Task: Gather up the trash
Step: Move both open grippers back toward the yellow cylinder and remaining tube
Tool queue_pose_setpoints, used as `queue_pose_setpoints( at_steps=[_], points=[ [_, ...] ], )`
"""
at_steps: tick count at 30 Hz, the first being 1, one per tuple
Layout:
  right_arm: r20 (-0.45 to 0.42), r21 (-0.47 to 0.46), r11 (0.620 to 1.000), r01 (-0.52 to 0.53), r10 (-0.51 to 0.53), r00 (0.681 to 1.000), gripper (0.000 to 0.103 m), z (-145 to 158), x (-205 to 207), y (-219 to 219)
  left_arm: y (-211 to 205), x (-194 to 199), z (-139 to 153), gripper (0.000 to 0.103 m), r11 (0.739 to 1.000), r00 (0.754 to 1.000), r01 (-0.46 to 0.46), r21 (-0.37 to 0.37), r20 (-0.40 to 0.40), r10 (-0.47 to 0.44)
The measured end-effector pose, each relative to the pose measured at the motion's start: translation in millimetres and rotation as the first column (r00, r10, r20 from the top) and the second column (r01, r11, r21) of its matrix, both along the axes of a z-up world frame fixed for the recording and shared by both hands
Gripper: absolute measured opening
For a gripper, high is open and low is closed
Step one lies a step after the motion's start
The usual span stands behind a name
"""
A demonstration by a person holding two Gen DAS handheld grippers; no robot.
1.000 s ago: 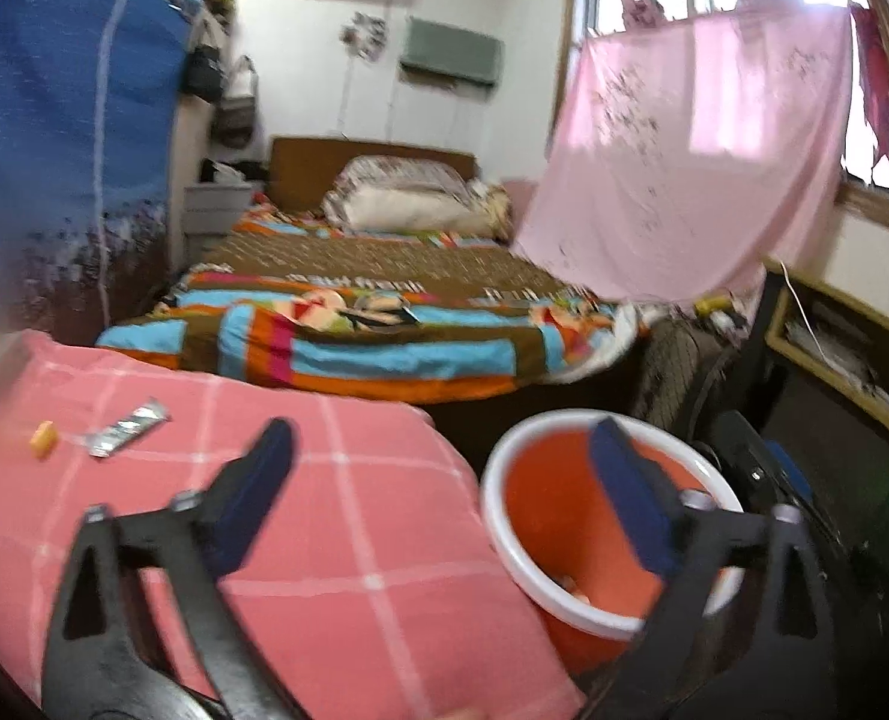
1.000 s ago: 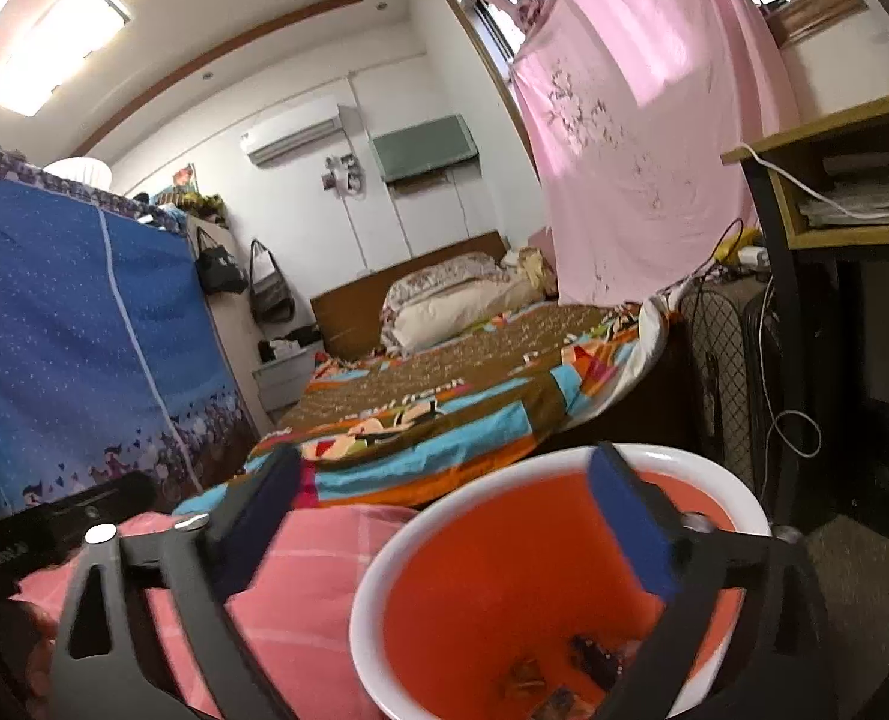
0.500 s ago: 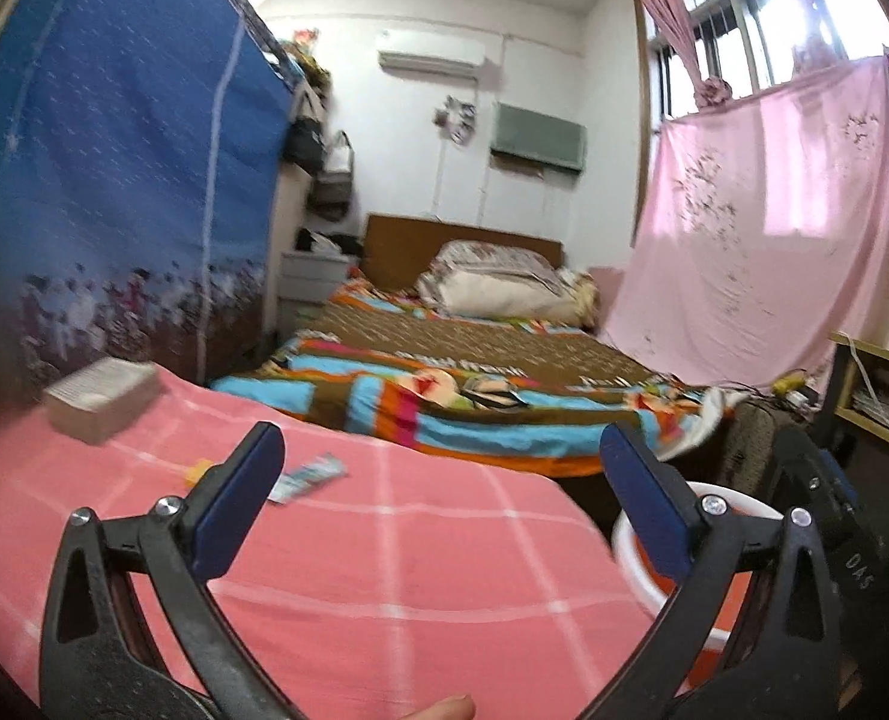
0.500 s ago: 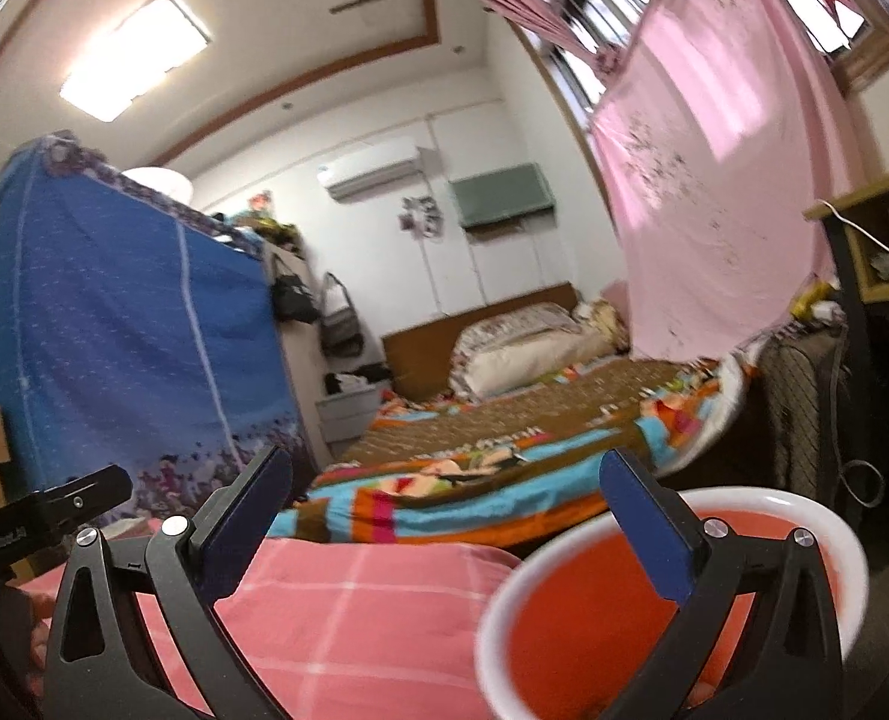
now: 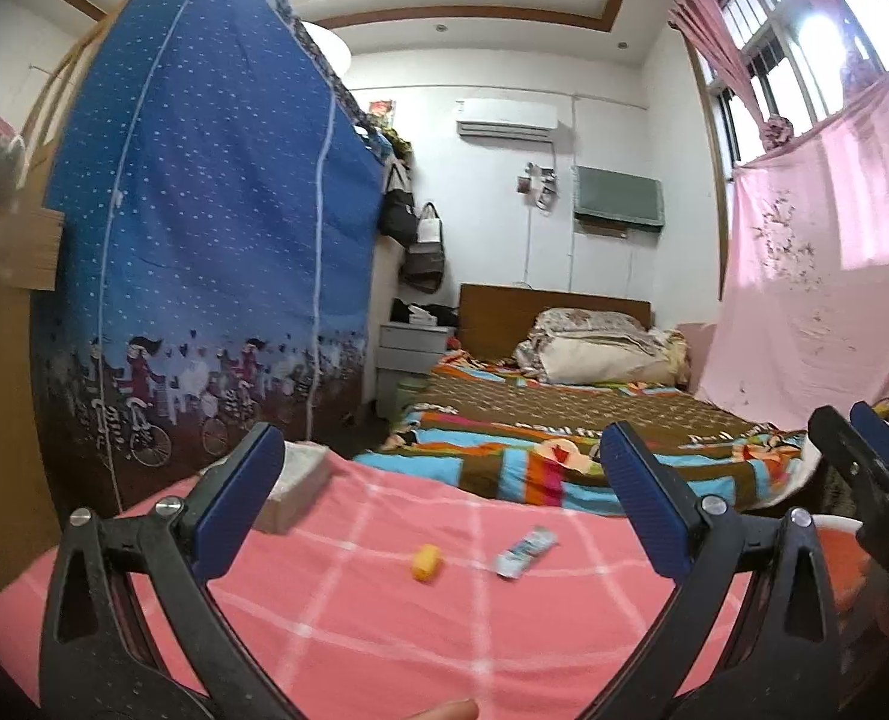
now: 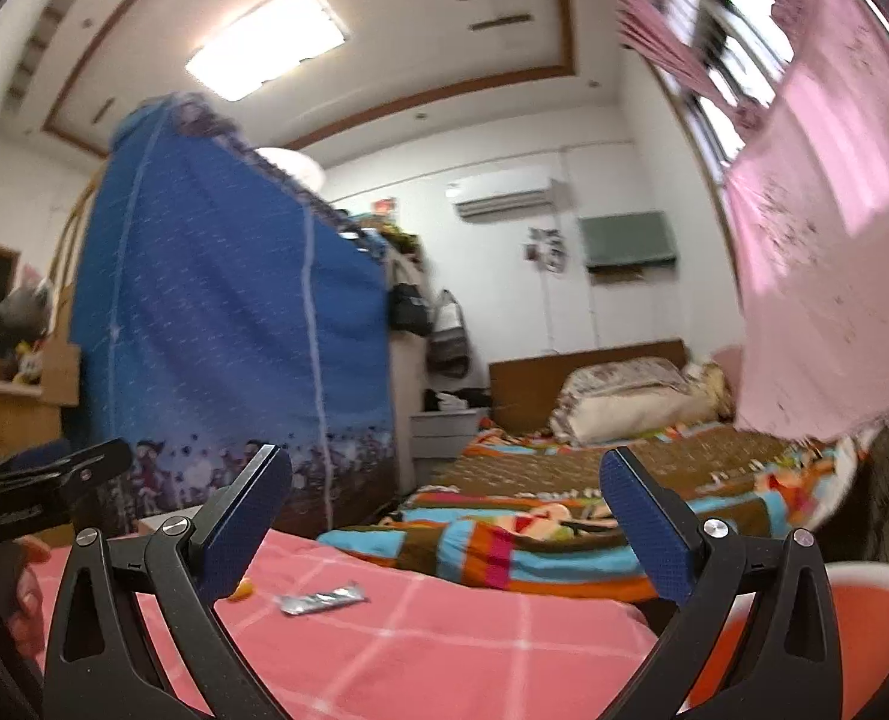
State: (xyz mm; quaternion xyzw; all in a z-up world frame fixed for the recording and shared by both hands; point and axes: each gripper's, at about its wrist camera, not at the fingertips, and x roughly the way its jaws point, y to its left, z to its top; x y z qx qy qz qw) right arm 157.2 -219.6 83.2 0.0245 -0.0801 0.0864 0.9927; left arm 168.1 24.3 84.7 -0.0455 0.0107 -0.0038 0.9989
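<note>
Pink checked surface (image 5: pixel 384 618) carries a silver wrapper (image 5: pixel 525 551), mid-frame, long axis slanting up-right, beside a yellow scrap (image 5: pixel 426 563). Both lie ahead between the left tongs (image 5: pixel 438 504), spread wide and nearer; right tongs (image 6: pixel 444 516) equally wide, empty.

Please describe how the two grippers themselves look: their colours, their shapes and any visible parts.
Both look alike. The left gripper and the right gripper each have two black plastic arms with triangular cut-outs and silver screws. The fingers are flat rectangular pads with a dark blue textured face. No cables or sleeves show; a bare fingertip peeks in below.
</note>
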Motion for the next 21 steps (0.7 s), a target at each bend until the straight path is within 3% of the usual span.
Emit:
queue_pose_setpoints(
  at_steps=[4,7,11,13,15,18,21],
  points=[
    [0.01,-0.049,0.998,-0.029,0.03,1.0,0.103,1,15,22,15,9,-2,0.103,1.0,0.999,-0.015,0.015,0.043,0.014],
    [-0.029,-0.063,0.997,-0.047,0.045,0.999,0.103,2,40,34,23,22,-7,0.103,0.999,0.999,-0.016,0.029,0.037,0.015],
    [-0.162,-0.067,0.996,-0.067,0.055,0.985,0.103,1,78,46,33,50,-16,0.103,1.0,0.996,0.006,0.007,-0.084,-0.006],
    [-0.264,-0.069,0.993,-0.091,0.07,0.962,0.103,-3,102,50,36,65,-23,0.103,1.0,0.986,0.02,-0.009,-0.165,-0.021],
    [-0.376,-0.079,0.991,-0.109,0.072,0.924,0.103,-11,125,55,36,81,-31,0.101,0.999,0.965,0.038,-0.027,-0.258,-0.044],
    [-0.481,-0.084,0.99,-0.117,0.062,0.874,0.103,-22,143,58,38,100,-43,0.083,0.995,0.92,0.076,-0.06,-0.38,-0.094],
    [-0.546,-0.085,0.988,-0.126,0.059,0.835,0.091,-29,154,61,33,114,-54,0.069,0.987,0.868,0.126,-0.102,-0.47,-0.159]
  ],
)
